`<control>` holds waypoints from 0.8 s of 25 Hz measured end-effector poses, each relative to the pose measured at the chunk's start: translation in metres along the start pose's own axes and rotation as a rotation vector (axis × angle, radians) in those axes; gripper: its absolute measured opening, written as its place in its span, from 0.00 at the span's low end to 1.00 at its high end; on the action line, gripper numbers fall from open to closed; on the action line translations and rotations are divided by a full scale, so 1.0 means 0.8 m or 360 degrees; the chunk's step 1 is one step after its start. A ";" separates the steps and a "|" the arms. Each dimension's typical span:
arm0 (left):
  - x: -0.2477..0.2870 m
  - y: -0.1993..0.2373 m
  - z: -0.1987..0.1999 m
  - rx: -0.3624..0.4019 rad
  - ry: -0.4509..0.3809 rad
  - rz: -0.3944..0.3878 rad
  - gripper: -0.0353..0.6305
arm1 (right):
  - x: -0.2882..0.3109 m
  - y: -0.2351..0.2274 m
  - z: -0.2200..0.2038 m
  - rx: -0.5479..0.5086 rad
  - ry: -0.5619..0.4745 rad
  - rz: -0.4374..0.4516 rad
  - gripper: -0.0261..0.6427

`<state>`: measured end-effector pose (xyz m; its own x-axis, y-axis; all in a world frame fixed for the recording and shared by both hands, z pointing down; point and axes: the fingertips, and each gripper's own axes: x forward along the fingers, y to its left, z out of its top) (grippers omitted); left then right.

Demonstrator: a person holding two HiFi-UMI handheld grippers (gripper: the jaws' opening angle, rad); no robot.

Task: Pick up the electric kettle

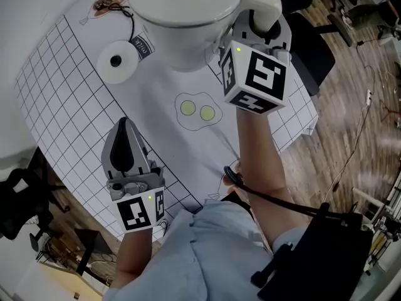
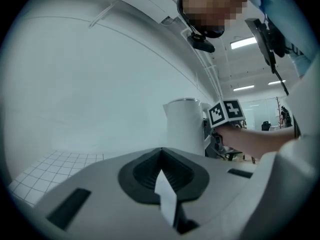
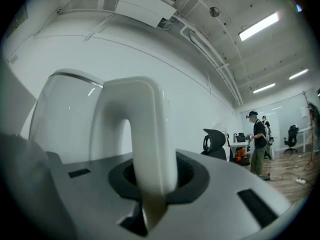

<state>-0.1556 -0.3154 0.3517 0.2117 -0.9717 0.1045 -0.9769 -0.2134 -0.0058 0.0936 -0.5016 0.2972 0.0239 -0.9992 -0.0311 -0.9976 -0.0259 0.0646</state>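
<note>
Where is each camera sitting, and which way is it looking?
Head view: on the person's head, looking steeply down at the table, kettle, left gripper, right gripper and both forearms.
Left gripper view: rides the left gripper, looking along its shut, empty jaws toward the kettle and right gripper.
Right gripper view: rides the right gripper, looking along jaws clamped on the kettle's handle.
Shared: all three show the kettle.

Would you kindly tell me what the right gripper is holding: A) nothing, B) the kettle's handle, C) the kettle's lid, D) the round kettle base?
B: the right gripper view shows the right gripper closed around the kettle's handle.
</note>
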 end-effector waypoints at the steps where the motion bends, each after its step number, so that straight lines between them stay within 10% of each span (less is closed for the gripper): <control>1: 0.000 -0.007 -0.003 0.0001 0.0010 -0.0019 0.05 | -0.005 -0.011 -0.009 -0.0007 0.0016 -0.0020 0.12; 20: -0.005 -0.061 -0.051 0.0079 0.0179 -0.0149 0.05 | -0.063 -0.069 -0.144 0.0012 0.0083 -0.0100 0.13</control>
<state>-0.1101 -0.2971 0.3922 0.2944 -0.9305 0.2177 -0.9500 -0.3098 -0.0394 0.1554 -0.4534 0.4099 0.0894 -0.9959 0.0169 -0.9945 -0.0883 0.0568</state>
